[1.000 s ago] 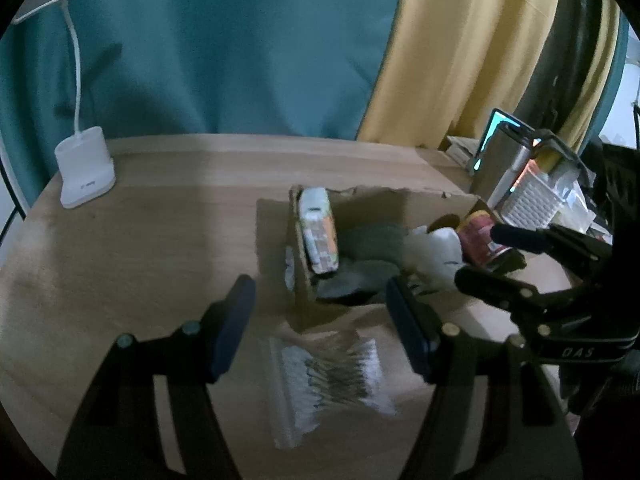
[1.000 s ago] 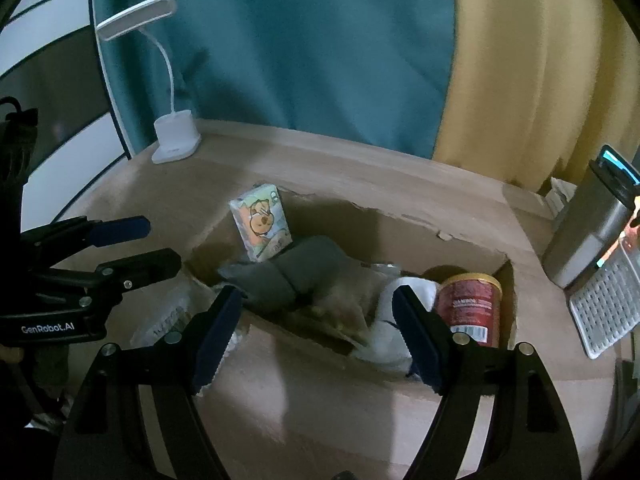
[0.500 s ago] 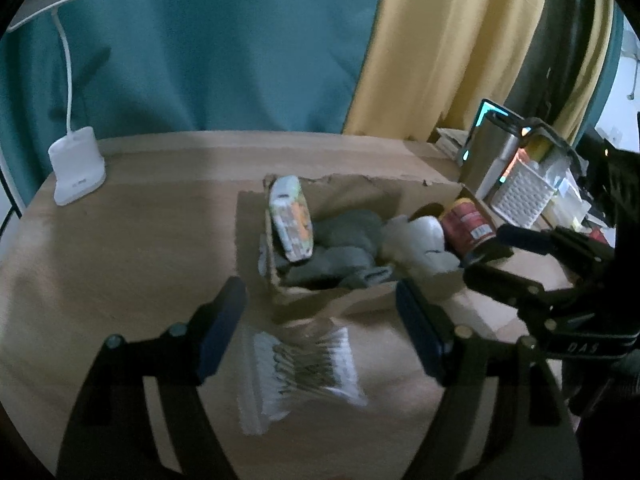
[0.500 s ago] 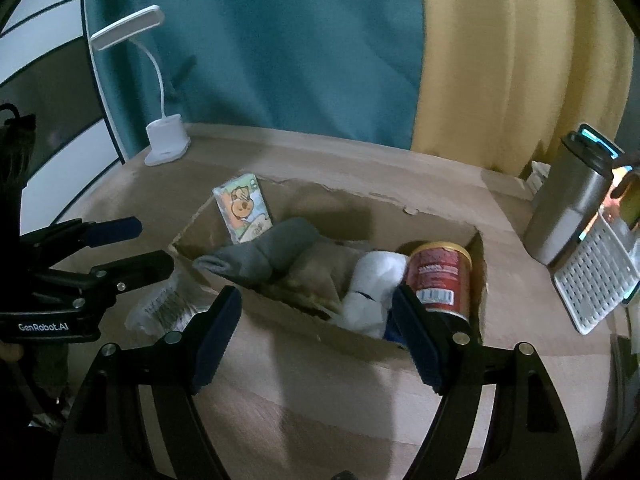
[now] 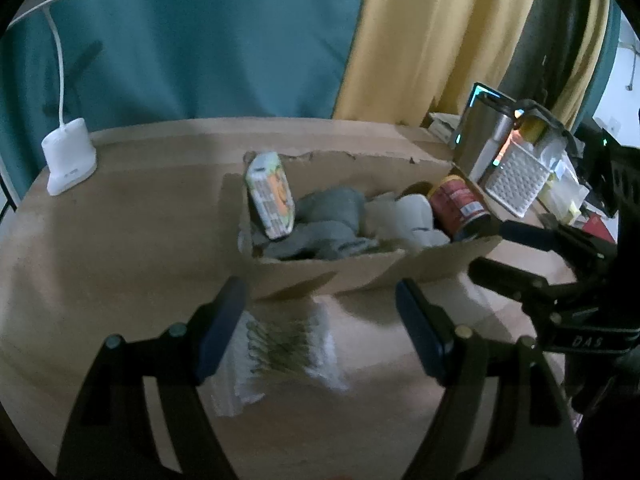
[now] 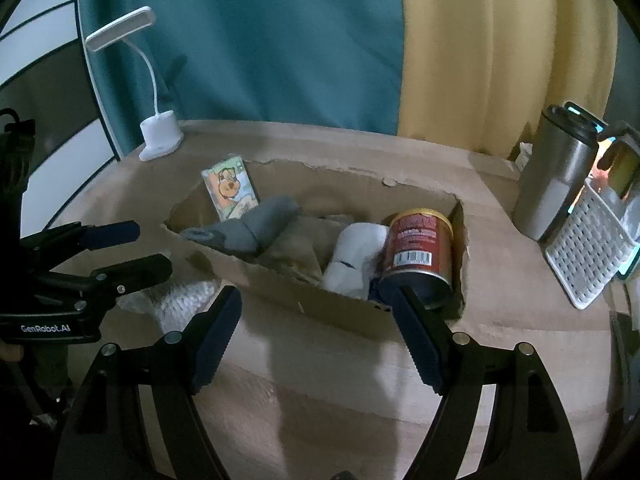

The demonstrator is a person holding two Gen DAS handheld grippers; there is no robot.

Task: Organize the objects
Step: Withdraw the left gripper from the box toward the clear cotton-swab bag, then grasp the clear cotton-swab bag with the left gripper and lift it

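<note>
A shallow cardboard box (image 5: 352,272) (image 6: 304,300) sits on the wooden table. It holds an orange-and-green snack pack (image 5: 270,194) (image 6: 230,190), grey socks (image 5: 324,224) (image 6: 248,226), a white roll (image 5: 416,216) (image 6: 356,252) and a red can (image 5: 458,206) (image 6: 418,250). A clear bag of cotton swabs (image 5: 284,346) (image 6: 180,300) lies on the table in front of the box. My left gripper (image 5: 320,332) is open above the bag. My right gripper (image 6: 316,340) is open and empty before the box's near wall.
A white desk lamp (image 5: 68,156) (image 6: 160,138) stands at the back left. A steel tumbler (image 6: 556,176) and a white perforated basket (image 6: 588,248) stand at the right. Teal and yellow curtains hang behind the table.
Both grippers have drawn back from the box, which now sits farther off. The bag of swabs lies more to the left between the left fingers. Both stay open.
</note>
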